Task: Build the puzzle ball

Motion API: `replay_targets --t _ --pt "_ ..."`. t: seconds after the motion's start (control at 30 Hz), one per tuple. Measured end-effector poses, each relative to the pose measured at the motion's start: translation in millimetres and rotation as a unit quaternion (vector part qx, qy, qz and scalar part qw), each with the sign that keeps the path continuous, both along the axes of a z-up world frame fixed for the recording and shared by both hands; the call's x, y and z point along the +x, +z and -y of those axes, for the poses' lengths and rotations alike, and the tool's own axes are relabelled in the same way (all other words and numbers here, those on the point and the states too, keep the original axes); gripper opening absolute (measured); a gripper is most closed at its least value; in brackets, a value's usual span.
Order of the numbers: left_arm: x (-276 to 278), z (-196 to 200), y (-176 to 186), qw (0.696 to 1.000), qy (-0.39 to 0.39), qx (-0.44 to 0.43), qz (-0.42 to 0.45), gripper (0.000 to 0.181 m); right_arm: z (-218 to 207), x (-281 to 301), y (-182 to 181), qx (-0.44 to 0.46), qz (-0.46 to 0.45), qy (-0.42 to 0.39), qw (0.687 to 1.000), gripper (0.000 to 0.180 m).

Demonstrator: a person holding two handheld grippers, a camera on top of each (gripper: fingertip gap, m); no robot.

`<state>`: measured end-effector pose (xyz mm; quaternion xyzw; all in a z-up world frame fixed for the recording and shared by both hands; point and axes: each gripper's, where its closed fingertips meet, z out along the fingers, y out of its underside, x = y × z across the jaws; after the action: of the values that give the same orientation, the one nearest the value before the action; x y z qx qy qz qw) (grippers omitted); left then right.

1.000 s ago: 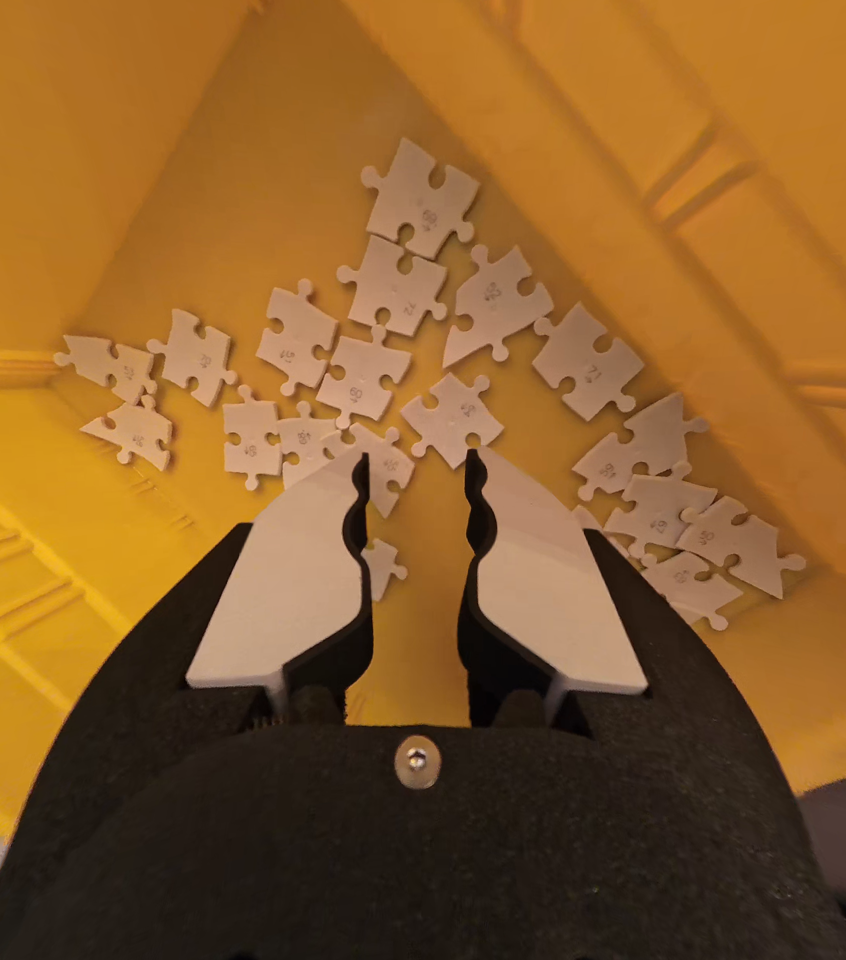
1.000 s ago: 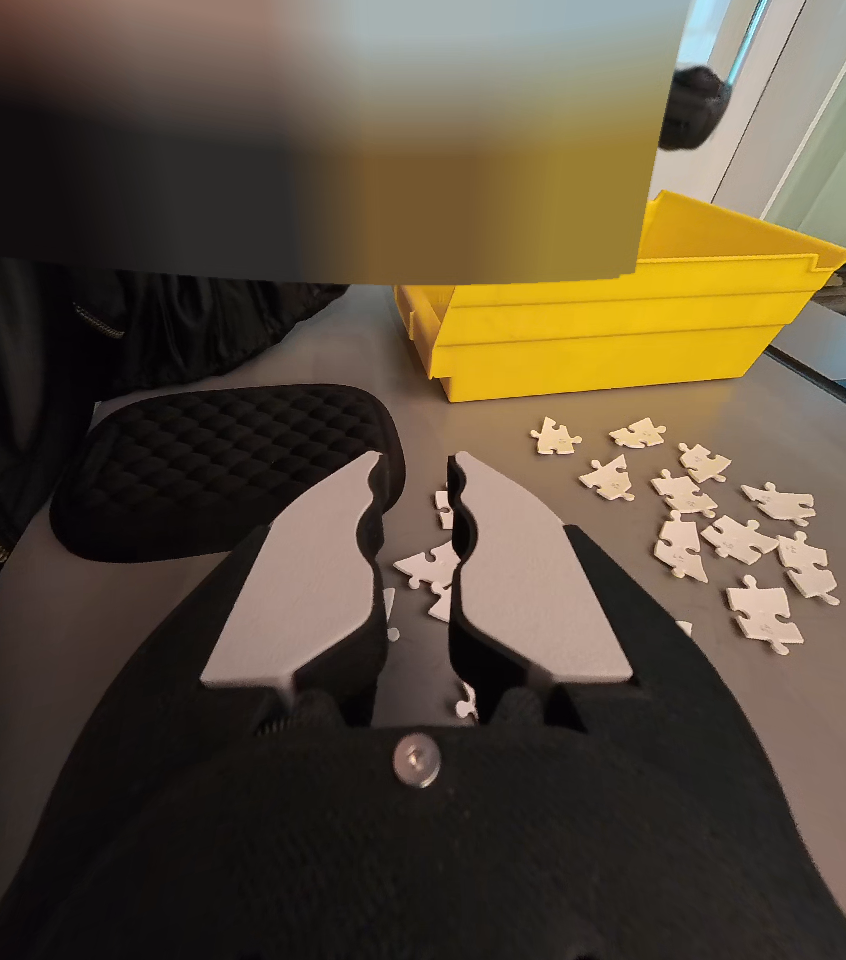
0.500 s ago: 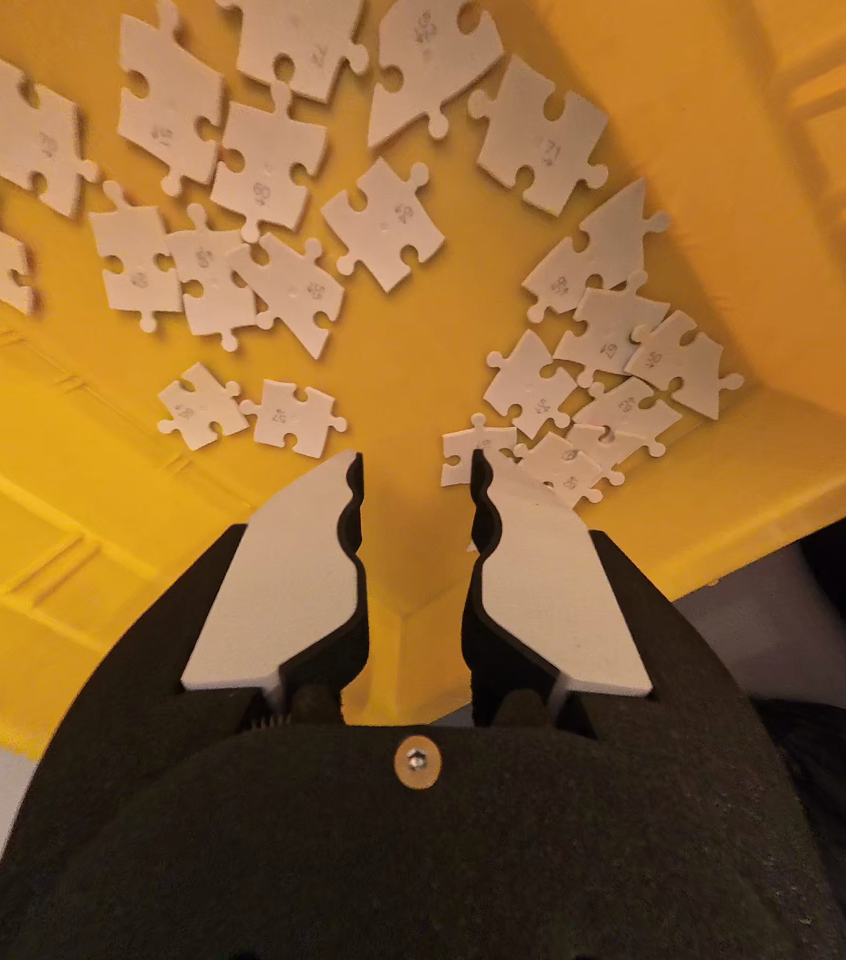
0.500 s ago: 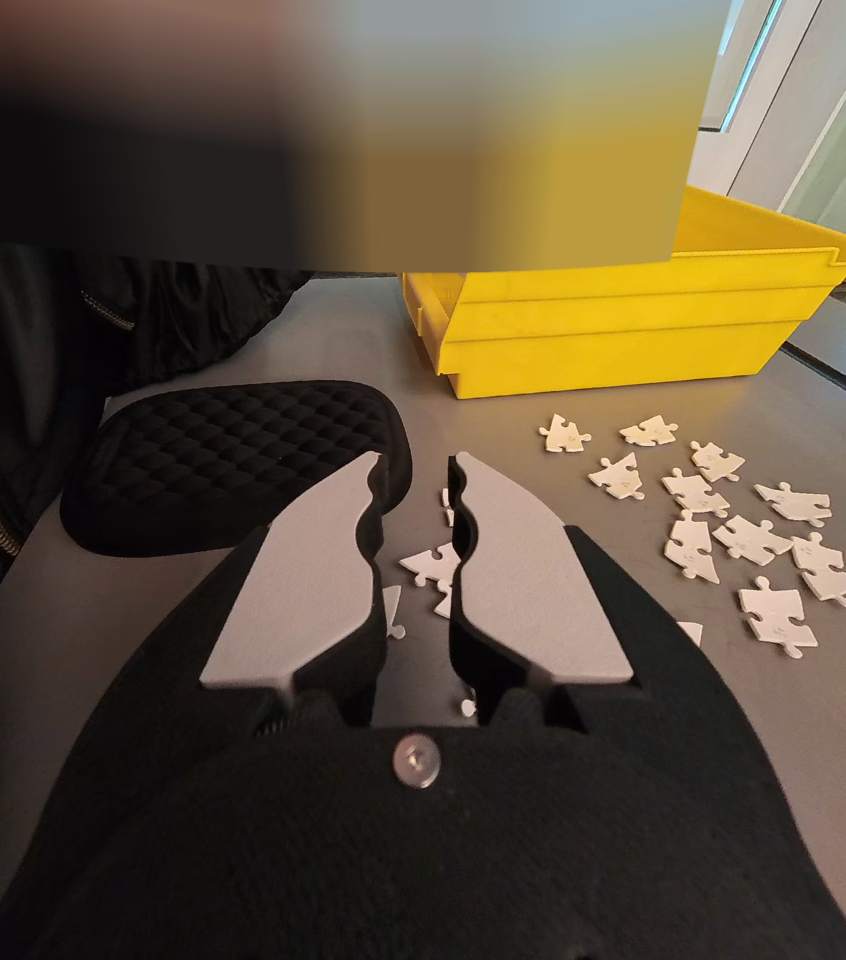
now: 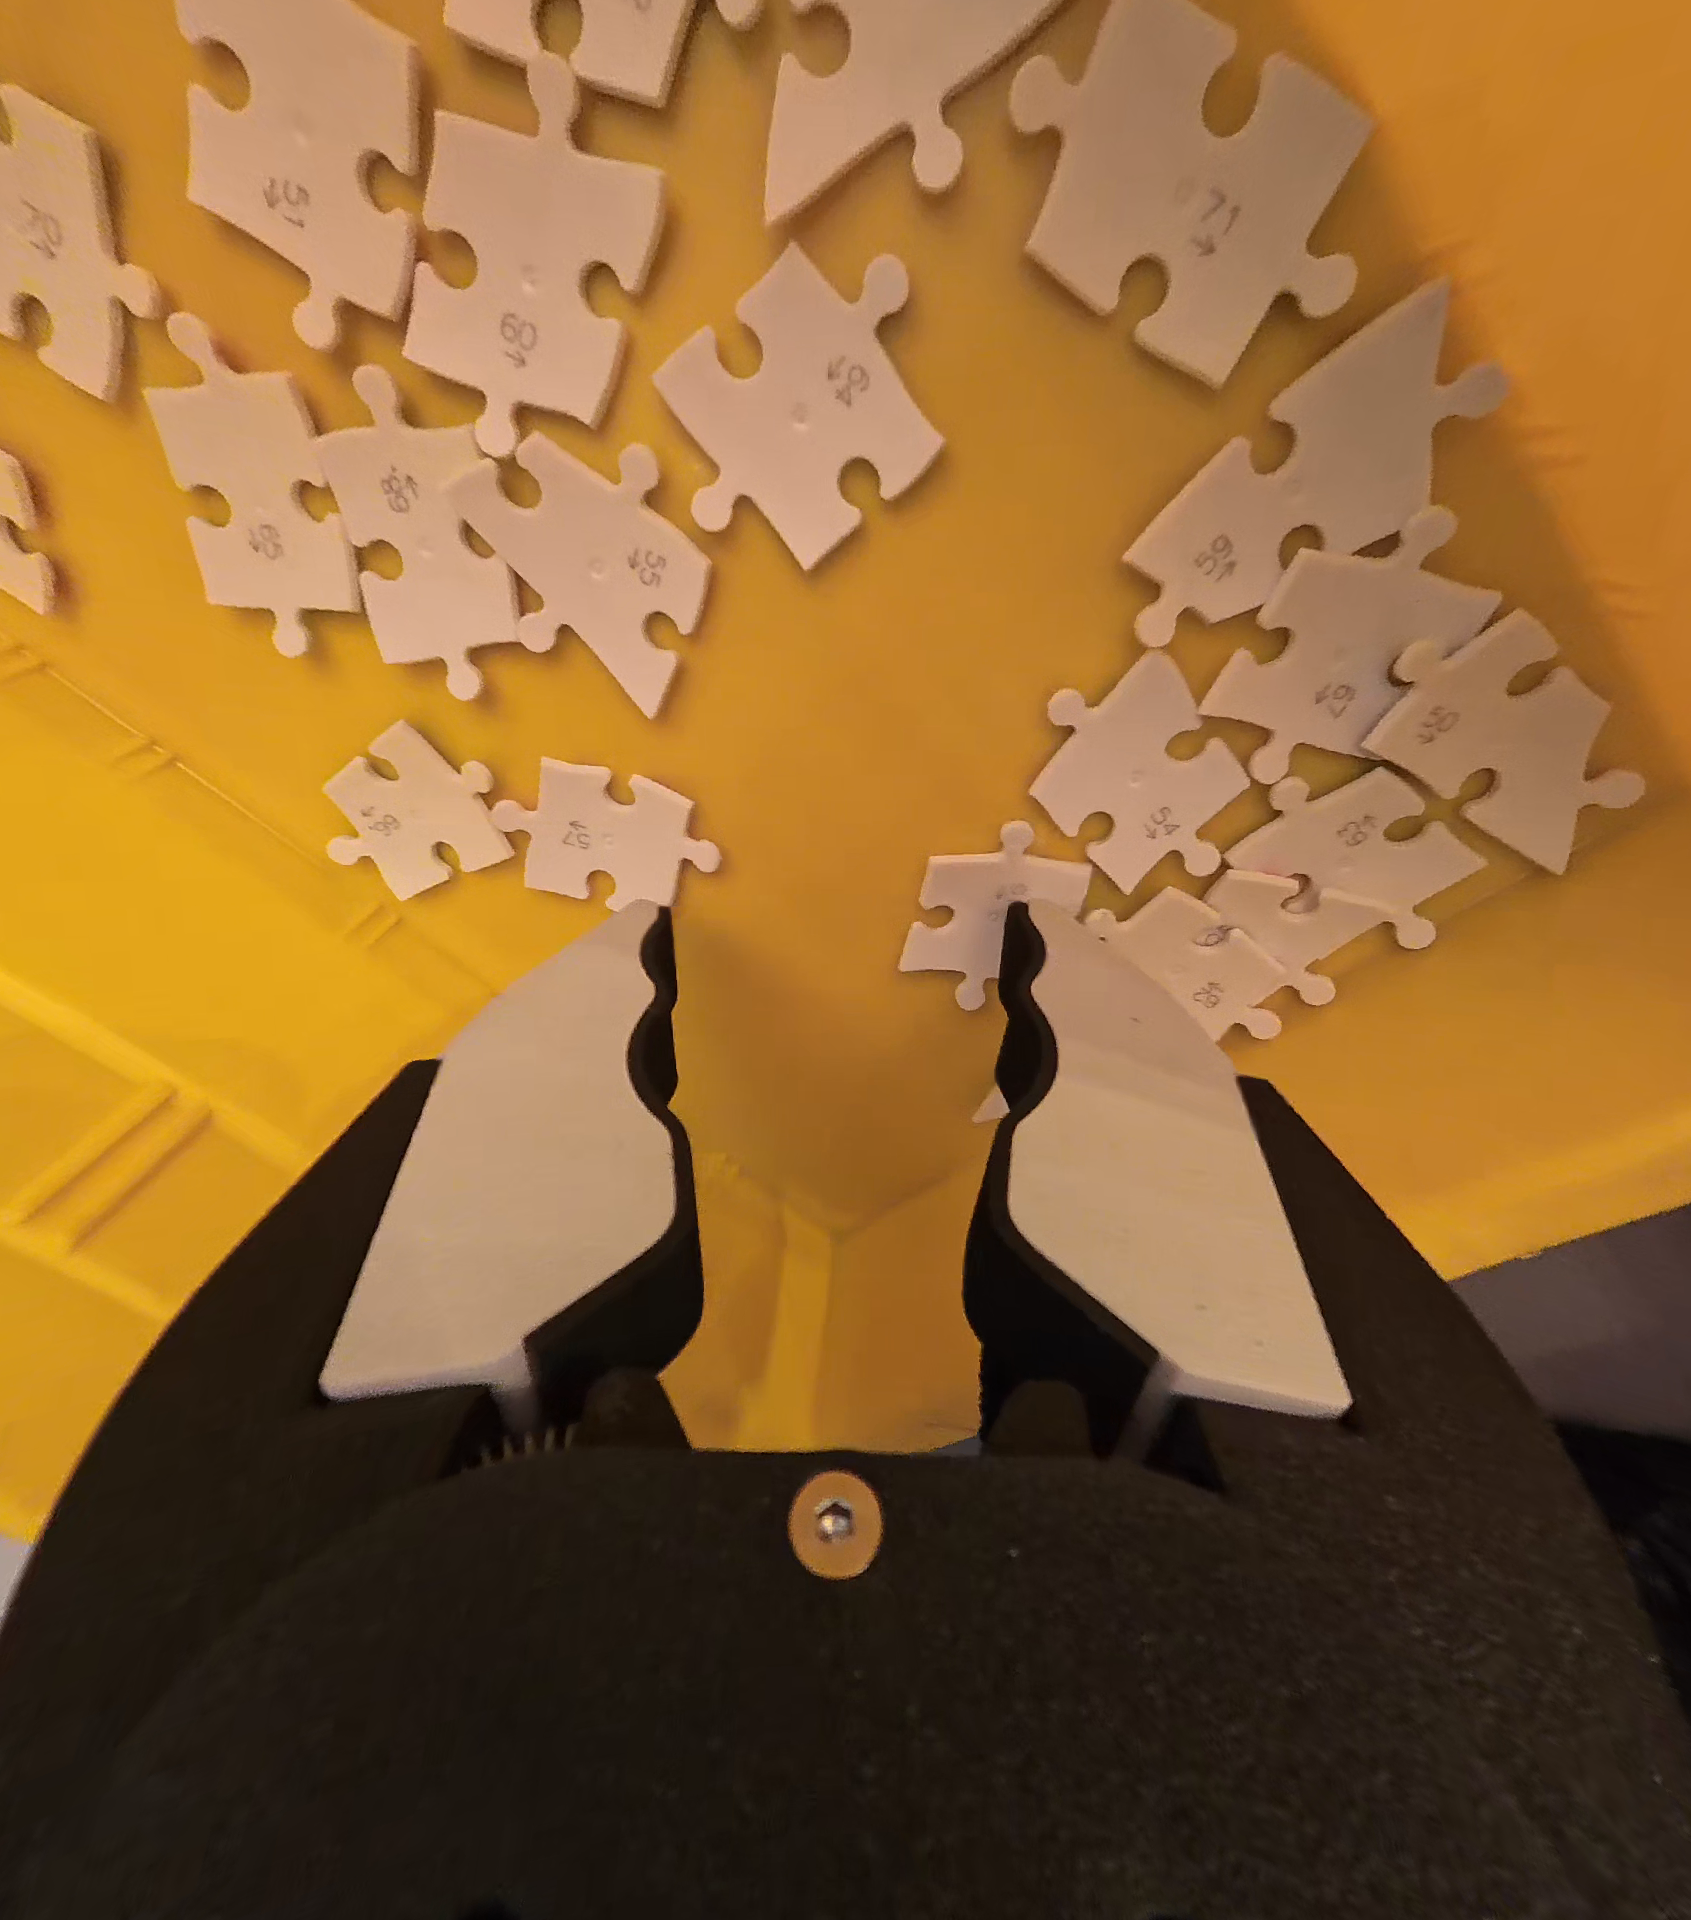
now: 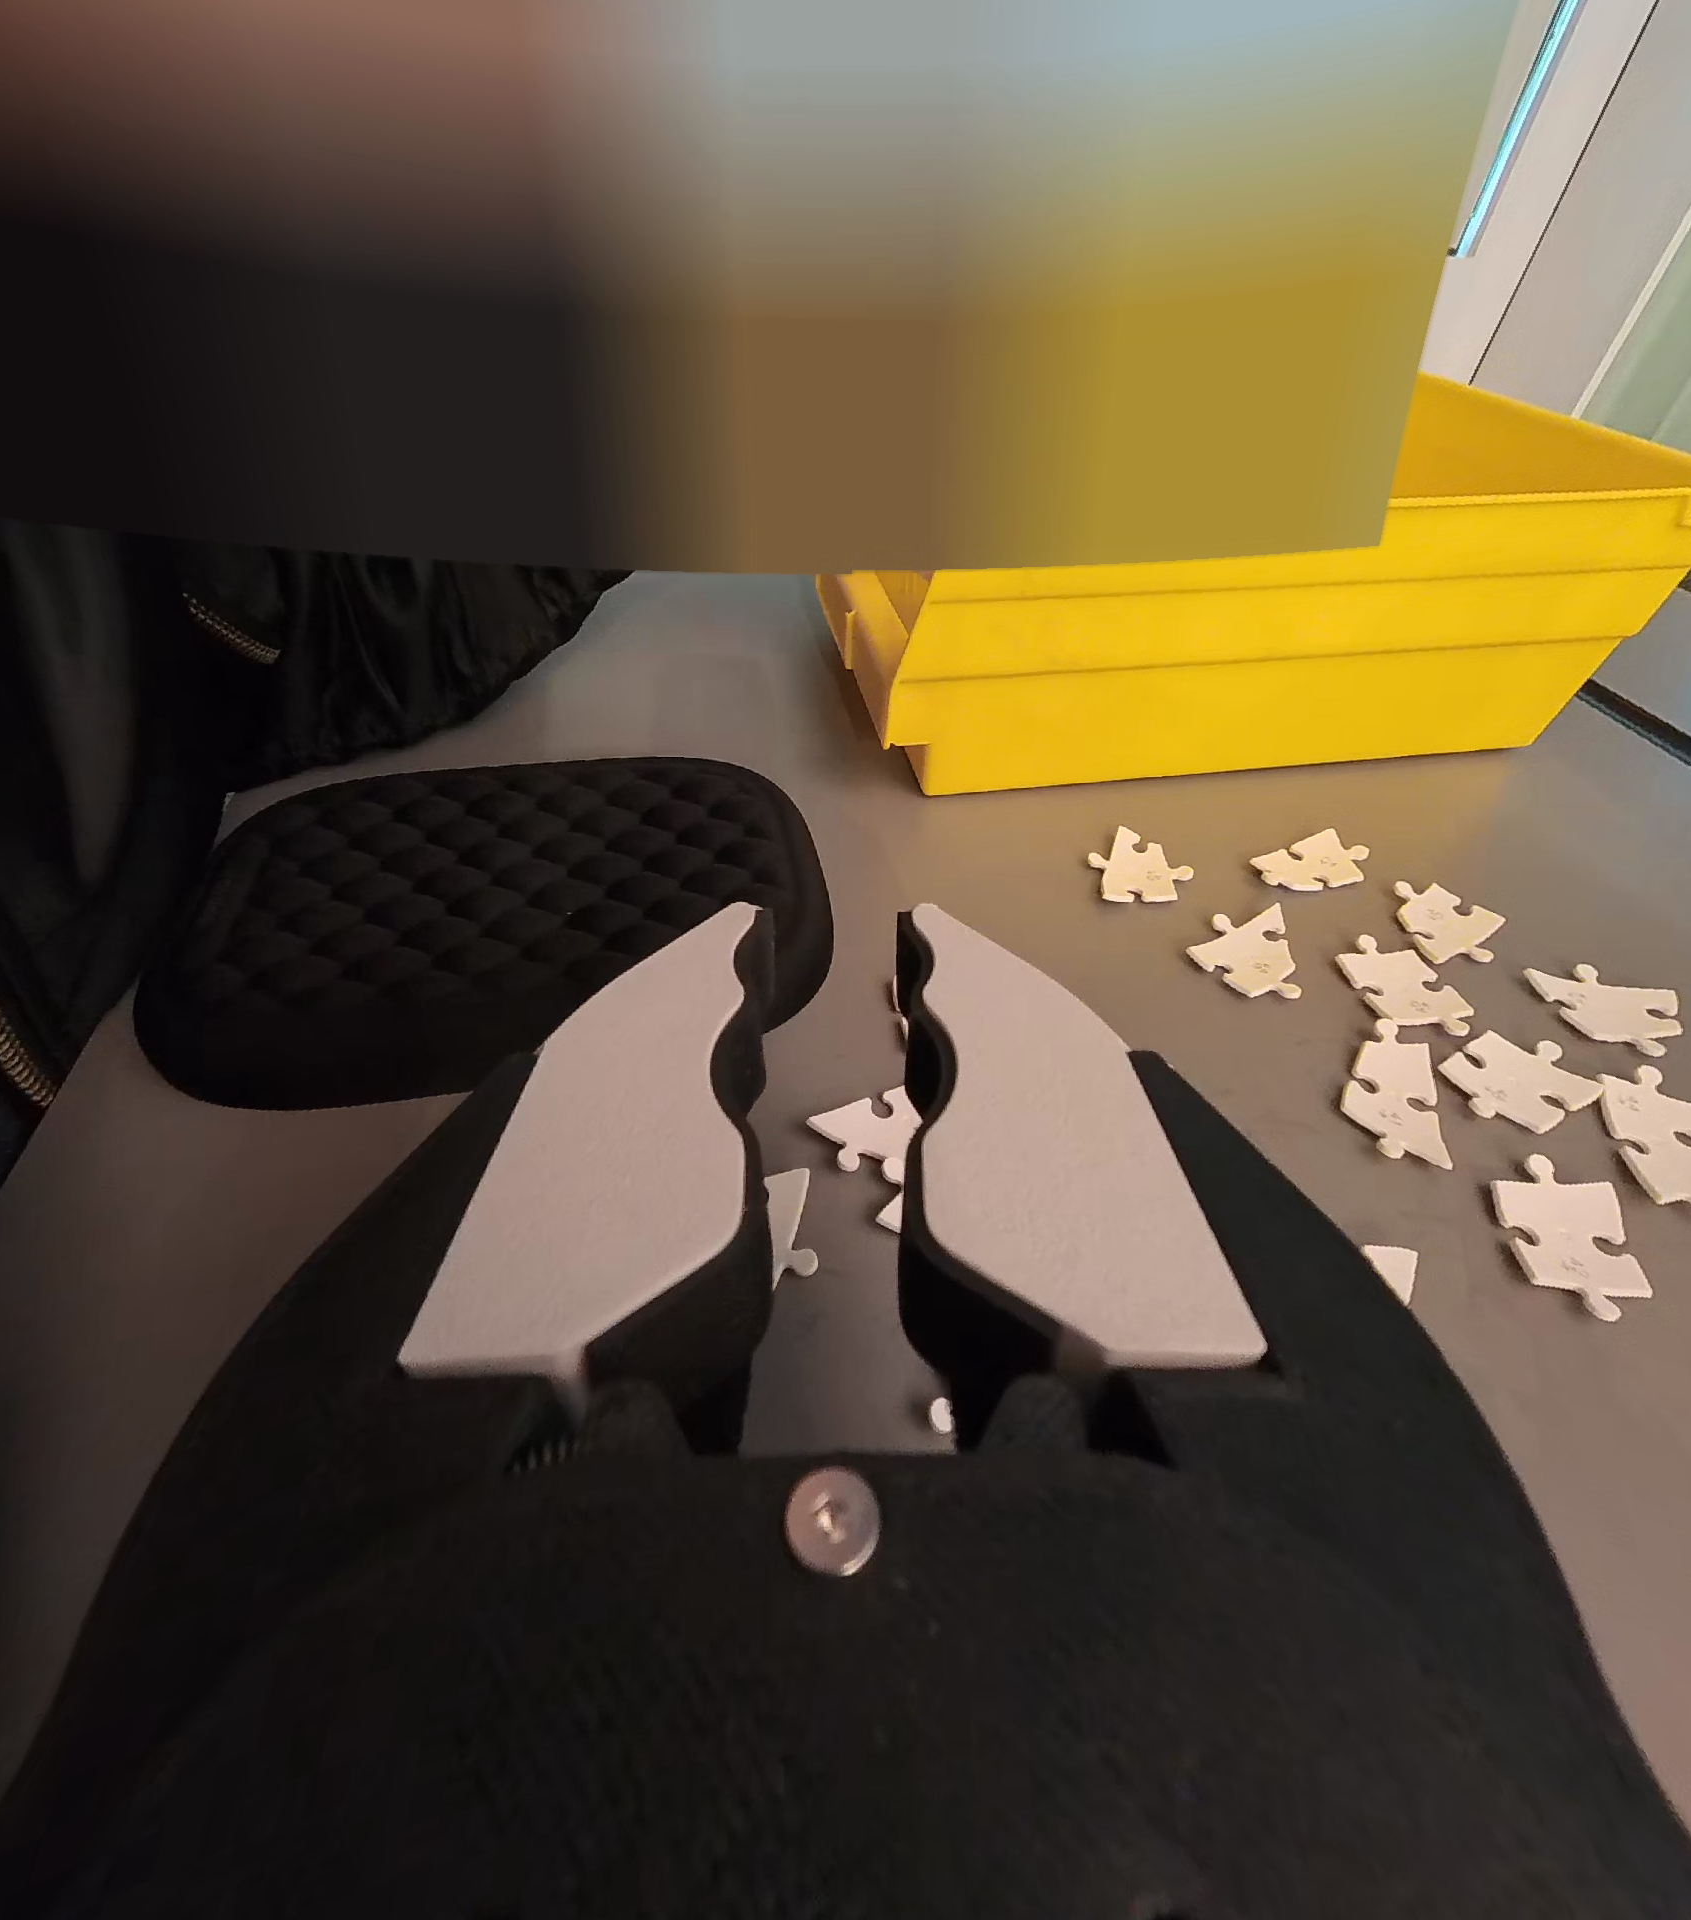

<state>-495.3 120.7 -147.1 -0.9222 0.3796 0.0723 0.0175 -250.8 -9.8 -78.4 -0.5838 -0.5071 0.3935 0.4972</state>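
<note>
Left wrist view: my left tool hangs released inside the yellow bin, gripping nothing, its tips just short of the white pieces scattered over the bin floor.

Right wrist view: my right tool is also released and empty above the counter. More pieces lie on the counter near the bin; a black pad lies farther from it.

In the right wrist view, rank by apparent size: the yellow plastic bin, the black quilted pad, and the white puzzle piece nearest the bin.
1. Yellow plastic bin, though partly hidden by blur
2. Black quilted pad, nearer the camera, so this ranking is unsure
3. White puzzle piece, clearly smallest
</note>
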Motion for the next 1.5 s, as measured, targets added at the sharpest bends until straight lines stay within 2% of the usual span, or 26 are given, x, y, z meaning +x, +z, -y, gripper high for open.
replay_targets --t 0.23,0.3,0.43,0.53,0.6,0.87,1.07,1.17,1.3,1.5 --pt "-23 -23 5 0.997 0.03 0.059 -0.051 0.047 1 -1 -1 -0.002 0.003 0.002 1.0 0.023" --pt "-22 -30 9 0.995 0.039 0.078 -0.039 0.051 1 -1 -1 -0.003 0.003 0.004 1.0 0.024" --pt "9 -30 22 0.994 0.021 0.094 0.044 0.063 1 -1 -2 -0.005 0.004 0.005 1.0 0.024" --pt "17 -25 18 0.996 -0.013 0.085 0.02 0.081 1 -1 -2 -0.005 0.004 0.005 1.0 0.024" --pt "19 -22 11 0.997 -0.023 0.071 0.005 0.087 2 -1 -2 -0.004 0.004 0.006 1.0 0.024" --pt "17 -31 6 0.996 -0.025 0.082 -0.013 0.094 2 -1 -1 -0.005 0.003 0.006 1.0 0.024" --pt "-9 -49 11 0.99 0.022 0.127 -0.054 0.078 2 -1 -2 -0.005 0.005 0.007 1.0 0.024" --pt "-1 -56 18 0.988 0.035 0.149 -0.02 0.083 2 -1 -2 -0.005 0.006 0.008 1.0 0.024" --pt "37 -52 28 0.986 0.011 0.153 0.063 0.087 2 -1 -3 -0.006 0.006 0.008 1.0 0.024" --pt "47 -46 17 0.99 -0.02 0.131 0.037 0.1 3 -1 -3 -0.004 0.008 0.008 1.0 0.024"
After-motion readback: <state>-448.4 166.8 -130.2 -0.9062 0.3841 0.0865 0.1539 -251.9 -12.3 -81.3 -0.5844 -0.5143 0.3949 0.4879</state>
